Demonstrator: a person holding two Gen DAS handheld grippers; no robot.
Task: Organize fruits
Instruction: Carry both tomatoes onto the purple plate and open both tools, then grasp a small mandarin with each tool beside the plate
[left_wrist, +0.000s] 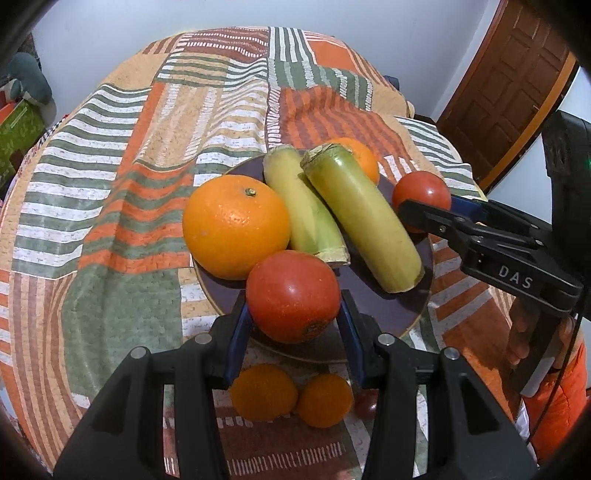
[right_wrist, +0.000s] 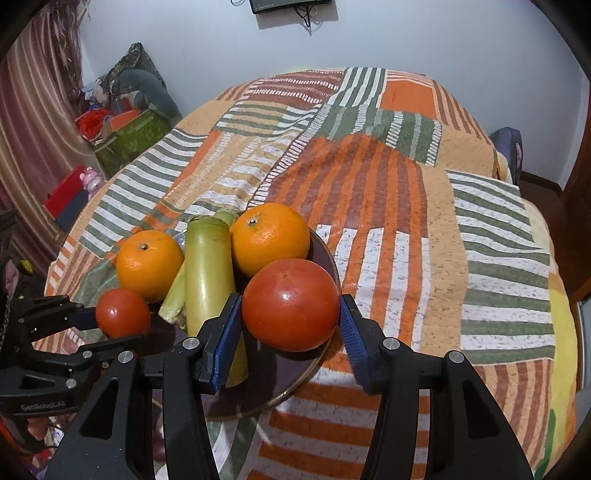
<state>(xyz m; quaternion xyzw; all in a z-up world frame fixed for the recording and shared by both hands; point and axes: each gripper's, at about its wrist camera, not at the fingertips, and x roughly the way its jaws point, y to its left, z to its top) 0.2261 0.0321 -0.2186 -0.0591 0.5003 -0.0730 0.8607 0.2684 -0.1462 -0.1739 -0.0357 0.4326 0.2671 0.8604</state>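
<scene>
Tomato (left_wrist: 293, 295) clamped in left gripper (left_wrist: 293, 325).

Glossy tomatoes (left_wrist: 293, 295), dimpled orange (left_wrist: 236, 226), printed cloth (left_wrist: 110, 206).

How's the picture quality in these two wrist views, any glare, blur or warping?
Left wrist view: heavy fisheye bend, dark vignette corners, sharp fruit, soft glare on the tomato between the left gripper's pads. Right wrist view: same warping, bright highlight on the tomato in the right gripper, sheen on the green banana; edges slightly soft.
</scene>
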